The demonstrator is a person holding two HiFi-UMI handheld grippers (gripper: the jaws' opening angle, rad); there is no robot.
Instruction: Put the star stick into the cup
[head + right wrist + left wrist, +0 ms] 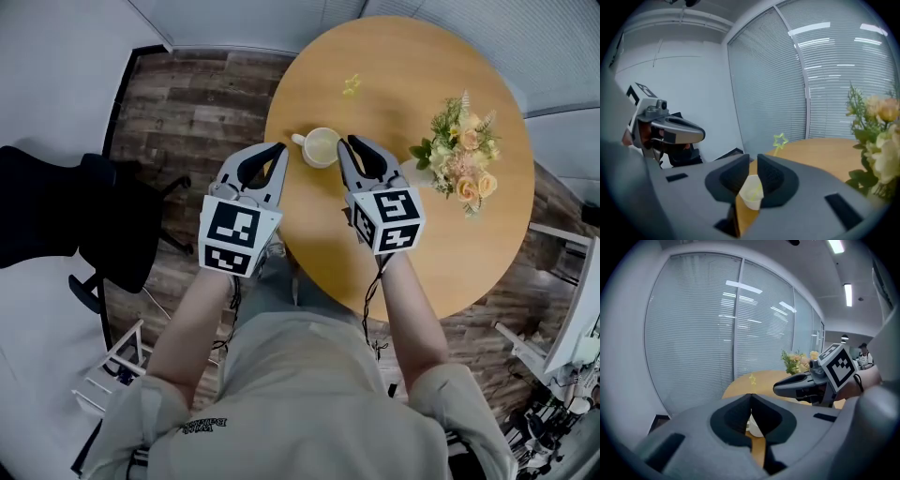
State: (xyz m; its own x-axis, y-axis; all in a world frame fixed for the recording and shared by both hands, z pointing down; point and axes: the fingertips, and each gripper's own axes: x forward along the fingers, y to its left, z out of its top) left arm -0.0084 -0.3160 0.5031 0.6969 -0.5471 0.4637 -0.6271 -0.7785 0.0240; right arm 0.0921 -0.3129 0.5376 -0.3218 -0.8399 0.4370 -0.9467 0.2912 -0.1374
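Round wooden table (pixel 403 75), seen from above, over dark plank flooring. Cup (pixel 321 147): white, handled, upright near the table's near-left edge, between the two grippers' tips. Star stick (pixel 352 85): yellow-green; in the right gripper view its stem appears to run down into the cup, with the star raised above the rim and leaning away from the person. Left gripper (pixel 278 148): just left of the cup at the table edge, jaws closed tip to tip, nothing between them. Right gripper (pixel 346 142): just right of the cup, jaws parted by a narrow gap, nothing gripped; the cup shows beyond the gap, apart from the pads. Flowers (pixel 461 155): peach and cream bunch, right side of the table. Black chair (pixel 56 216): on the floor, well left.
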